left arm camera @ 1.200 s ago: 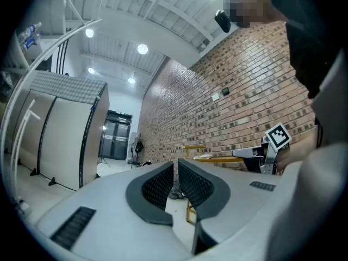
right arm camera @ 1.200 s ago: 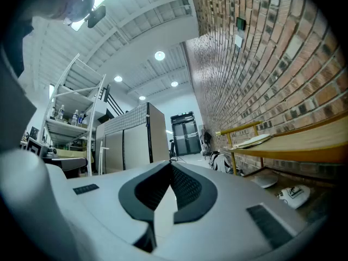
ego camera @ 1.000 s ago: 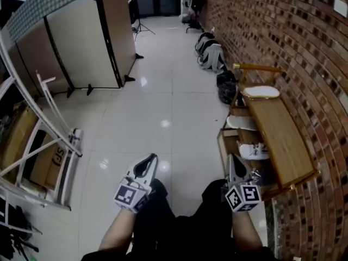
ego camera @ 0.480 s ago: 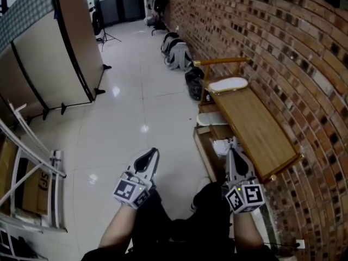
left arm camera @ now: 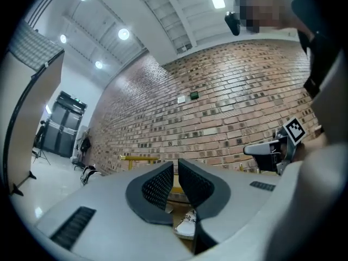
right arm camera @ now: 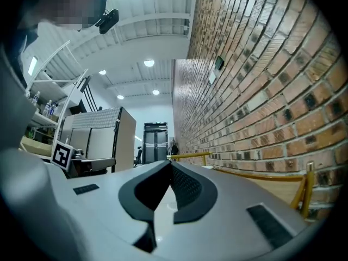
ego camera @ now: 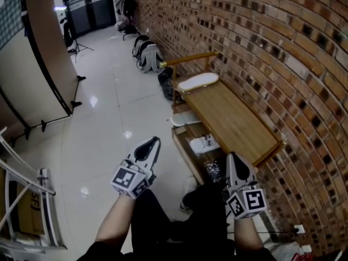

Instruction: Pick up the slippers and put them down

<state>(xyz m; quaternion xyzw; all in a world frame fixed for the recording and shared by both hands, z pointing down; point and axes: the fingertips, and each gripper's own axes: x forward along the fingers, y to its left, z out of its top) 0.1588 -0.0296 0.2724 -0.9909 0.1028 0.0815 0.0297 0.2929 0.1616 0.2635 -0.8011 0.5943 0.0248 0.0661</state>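
Faintly, dark lettering shows on a cardboard box (ego camera: 26,216) at the head view's lower left, too cut off to read. The cubes on both grippers bear only black-and-white square markers. Small plates (left arm camera: 188,97) high on the brick wall (ego camera: 283,53) show in the gripper views, their print too small to make out.

The head view takes in both slippers. One white slipper (ego camera: 198,81) lies at the far end of the wooden rack's (ego camera: 234,125) top board. A second white slipper (ego camera: 185,119) sits at the lower shelf's outer edge. The left gripper view plainly shows only a white shoe (left arm camera: 186,225) with dark marks, below its jaws.

The left gripper (ego camera: 153,142) hangs over the floor, well apart from both slippers. The right gripper (ego camera: 234,161) is by the rack's near end. Each has its jaws together on nothing.
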